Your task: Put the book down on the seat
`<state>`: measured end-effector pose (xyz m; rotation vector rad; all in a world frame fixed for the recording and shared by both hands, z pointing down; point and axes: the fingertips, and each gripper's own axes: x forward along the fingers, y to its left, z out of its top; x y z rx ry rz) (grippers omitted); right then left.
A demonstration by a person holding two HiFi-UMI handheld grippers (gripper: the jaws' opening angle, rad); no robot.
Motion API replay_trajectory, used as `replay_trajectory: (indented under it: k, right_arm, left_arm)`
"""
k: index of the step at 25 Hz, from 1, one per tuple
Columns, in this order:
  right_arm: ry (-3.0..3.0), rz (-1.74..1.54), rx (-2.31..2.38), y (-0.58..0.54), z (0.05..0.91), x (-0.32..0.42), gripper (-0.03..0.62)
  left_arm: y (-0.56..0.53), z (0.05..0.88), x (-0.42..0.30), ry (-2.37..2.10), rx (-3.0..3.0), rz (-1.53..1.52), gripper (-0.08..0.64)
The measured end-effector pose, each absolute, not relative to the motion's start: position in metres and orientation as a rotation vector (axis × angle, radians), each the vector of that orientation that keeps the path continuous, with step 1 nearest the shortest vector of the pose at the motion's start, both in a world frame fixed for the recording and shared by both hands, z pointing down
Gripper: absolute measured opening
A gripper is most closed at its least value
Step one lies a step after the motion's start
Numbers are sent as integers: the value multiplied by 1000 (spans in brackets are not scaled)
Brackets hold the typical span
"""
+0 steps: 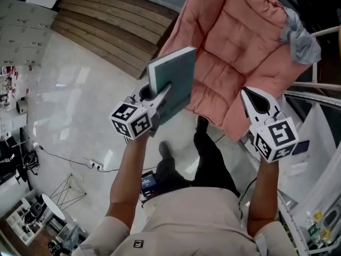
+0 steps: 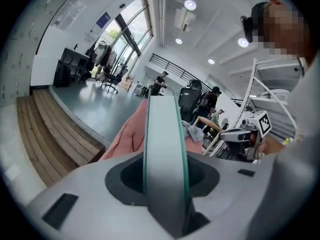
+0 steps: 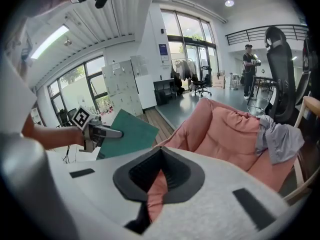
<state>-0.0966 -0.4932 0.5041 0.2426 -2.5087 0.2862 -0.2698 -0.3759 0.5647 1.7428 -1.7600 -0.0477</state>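
Note:
A thin teal book (image 1: pixel 176 76) is held upright in the air, with my left gripper (image 1: pixel 166 92) shut on its lower edge. In the left gripper view the book (image 2: pixel 165 129) stands edge-on between the jaws. The seat is a pink quilted cushion chair (image 1: pixel 234 47), just beyond and to the right of the book. My right gripper (image 1: pixel 249 96) hovers in front of the seat's lower edge, jaws together and holding nothing. The right gripper view looks onto the pink seat (image 3: pixel 235 134), with the book (image 3: pixel 131 134) and left gripper (image 3: pixel 107 132) off to the left.
A grey cloth (image 1: pixel 298 36) hangs over the seat's right armrest. Wooden steps (image 1: pixel 106 31) lie beyond on the left. A white metal frame (image 1: pixel 319 116) stands close on the right. Cables and a power strip (image 1: pixel 90 165) lie on the glossy floor. People stand in the far background (image 3: pixel 248 69).

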Motion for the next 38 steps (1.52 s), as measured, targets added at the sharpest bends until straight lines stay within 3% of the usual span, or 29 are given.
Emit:
replay_trajectory:
  k: [20,38]
  right_arm:
    - [-2384,413,150,-493,660,-127,-6]
    - [-2311,469,111,-490,722,-118,-8]
  left_arm:
    - [-408,800,-273,-1502,1533,-36,153]
    - [-435,907,-254,-1380,1461,106,155]
